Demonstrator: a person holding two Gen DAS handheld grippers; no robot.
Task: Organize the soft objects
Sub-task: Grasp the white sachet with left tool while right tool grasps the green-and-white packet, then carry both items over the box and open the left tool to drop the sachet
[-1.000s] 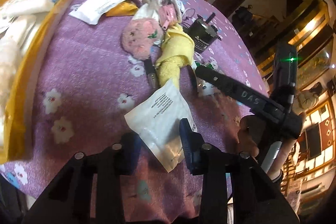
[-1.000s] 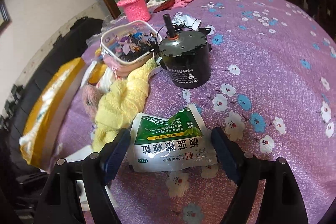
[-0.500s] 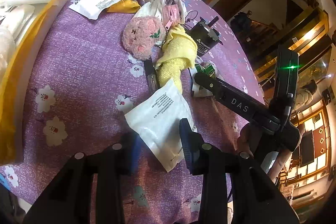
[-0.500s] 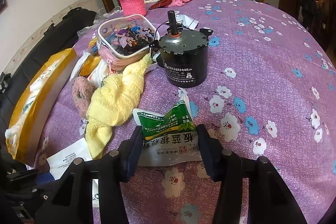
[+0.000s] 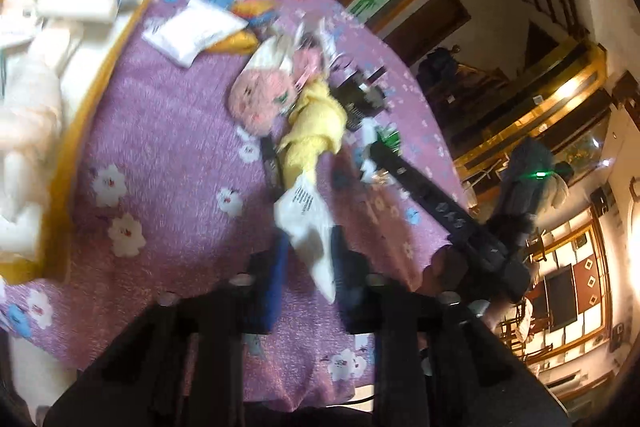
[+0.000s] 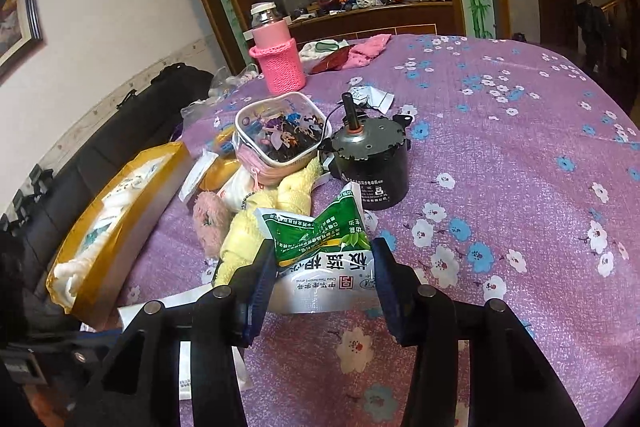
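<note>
The green sachet [image 6: 320, 251] is crumpled between the fingers of the right gripper [image 6: 322, 283], squeezed at both sides and seemingly raised off the purple tablecloth [image 6: 500, 187]. The left gripper [image 5: 306, 259] is pinched on a white packet [image 5: 310, 227], buckled upward. Neither has reached the yellow box [image 6: 116, 223] at the table's edge, which already holds white soft things. The yellow towel [image 6: 256, 227] and pink plush [image 6: 208, 215] lie untouched beside the motor [image 6: 372, 163], so most sorting appears left. Both grippers sit low, angled across the table.
</note>
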